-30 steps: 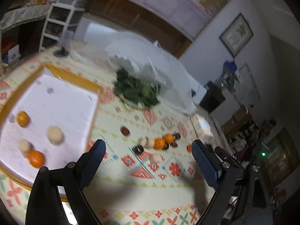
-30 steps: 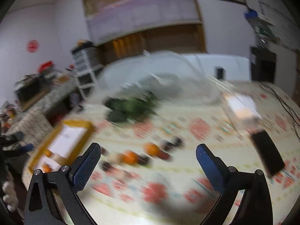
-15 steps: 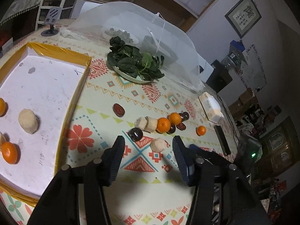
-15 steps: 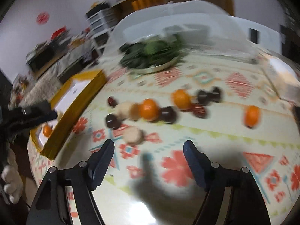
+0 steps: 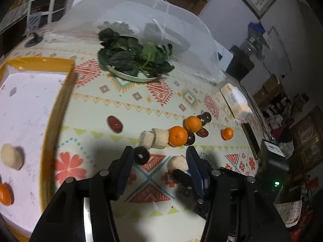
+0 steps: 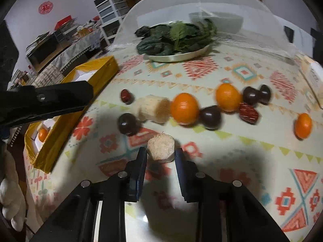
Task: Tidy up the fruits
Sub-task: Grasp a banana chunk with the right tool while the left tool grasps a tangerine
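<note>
A row of fruit lies on the patterned tablecloth: oranges [image 5: 177, 136] [image 6: 184, 109], dark round fruits [image 6: 211, 117], a red date [image 5: 115, 123] and beige cut pieces [image 5: 155, 138]. My right gripper [image 6: 160, 157] is low over the cloth. Its jaws are closing on a single beige piece [image 6: 160, 148] that sits between the tips, with the pads against its sides. My left gripper [image 5: 160, 157] is open and half narrowed. A dark round fruit [image 5: 142, 155] lies just inside its left finger, not pinched. The yellow-rimmed tray [image 5: 60, 92] at the left holds a beige piece [image 5: 11, 156] and an orange [image 5: 5, 193].
A plate of leafy greens [image 5: 137, 60] stands behind the fruit row, with a white mesh food cover [image 5: 141, 20] beyond it. A white box [image 5: 235, 100] and a flat black device [image 5: 251, 139] lie near the table's right edge. The left gripper's arm [image 6: 46, 100] reaches in over the tray side.
Both grippers have come down toward the fruit row and their jaws have narrowed. The right jaws went from wide open to tight around the single beige piece.
</note>
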